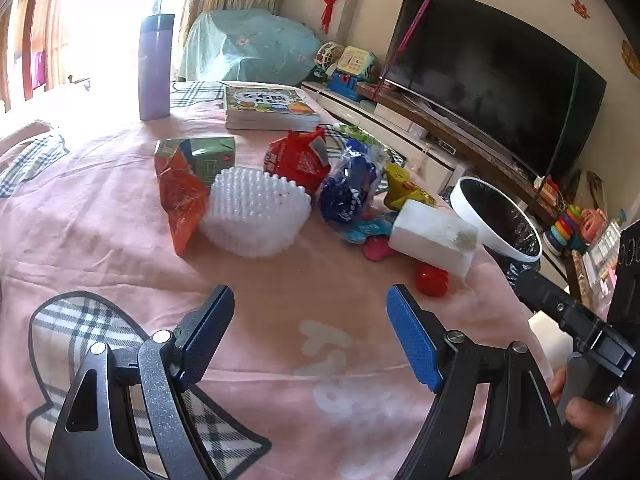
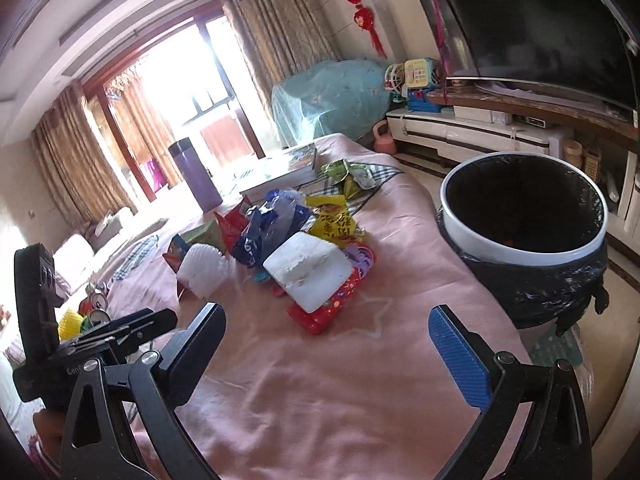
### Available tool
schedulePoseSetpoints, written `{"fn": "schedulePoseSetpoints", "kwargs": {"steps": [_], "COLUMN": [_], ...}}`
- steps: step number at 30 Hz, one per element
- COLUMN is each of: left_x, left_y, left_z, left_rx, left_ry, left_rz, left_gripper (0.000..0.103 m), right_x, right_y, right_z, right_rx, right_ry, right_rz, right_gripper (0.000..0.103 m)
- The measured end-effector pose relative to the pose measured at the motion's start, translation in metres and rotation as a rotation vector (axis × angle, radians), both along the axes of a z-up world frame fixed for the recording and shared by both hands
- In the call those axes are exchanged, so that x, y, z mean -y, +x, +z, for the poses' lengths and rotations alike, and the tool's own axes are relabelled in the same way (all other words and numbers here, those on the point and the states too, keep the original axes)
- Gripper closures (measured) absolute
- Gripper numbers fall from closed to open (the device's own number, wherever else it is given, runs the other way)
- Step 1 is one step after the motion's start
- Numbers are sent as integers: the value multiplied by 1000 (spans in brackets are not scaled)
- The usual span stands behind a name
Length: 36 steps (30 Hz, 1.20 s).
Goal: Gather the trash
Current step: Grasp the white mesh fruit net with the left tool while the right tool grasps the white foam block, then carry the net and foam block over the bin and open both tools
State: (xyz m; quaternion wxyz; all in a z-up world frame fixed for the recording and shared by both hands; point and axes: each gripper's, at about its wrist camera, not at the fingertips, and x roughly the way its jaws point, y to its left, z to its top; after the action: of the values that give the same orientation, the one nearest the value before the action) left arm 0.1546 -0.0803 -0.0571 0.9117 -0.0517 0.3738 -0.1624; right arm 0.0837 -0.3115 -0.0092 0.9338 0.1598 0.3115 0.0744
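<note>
Though your left gripper [image 1: 310, 306] hangs spread and empty, the foam block [image 1: 434, 238] lies ahead to its right. From the right wrist, your right gripper [image 2: 326, 326], also spread, sits probably nearer that block, long axis slanting toward the bin [image 2: 520, 254].

Heaped wrappers [image 1: 304, 160] beside lined bin [image 2: 524, 256]

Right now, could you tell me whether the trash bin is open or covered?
Open: the trash bin has no lid, and its black-lined interior shows.
</note>
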Motion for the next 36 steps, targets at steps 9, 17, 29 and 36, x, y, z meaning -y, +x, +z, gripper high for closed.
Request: {"fn": "schedulePoseSetpoints", "kwargs": {"steps": [9, 17, 29, 36], "left_x": [4, 16, 14, 16], "left_y": [25, 75, 81, 52], "left_z": [5, -6, -19, -5], "left_rx": [22, 26, -35, -34], "left_ry": [61, 222, 153, 60], "left_rz": [-15, -11, -49, -76], "left_gripper": [22, 22, 85, 85], "right_x": [-15, -19, -23, -12], "right_y": [20, 43, 59, 36], "right_z": [-4, -2, -18, -5], "right_rx": [-25, -12, -66, -30], "right_ry": [-39, -88, -90, -58], "right_rz": [52, 79, 111, 85], "right_gripper": [1, 3, 52, 54]}}
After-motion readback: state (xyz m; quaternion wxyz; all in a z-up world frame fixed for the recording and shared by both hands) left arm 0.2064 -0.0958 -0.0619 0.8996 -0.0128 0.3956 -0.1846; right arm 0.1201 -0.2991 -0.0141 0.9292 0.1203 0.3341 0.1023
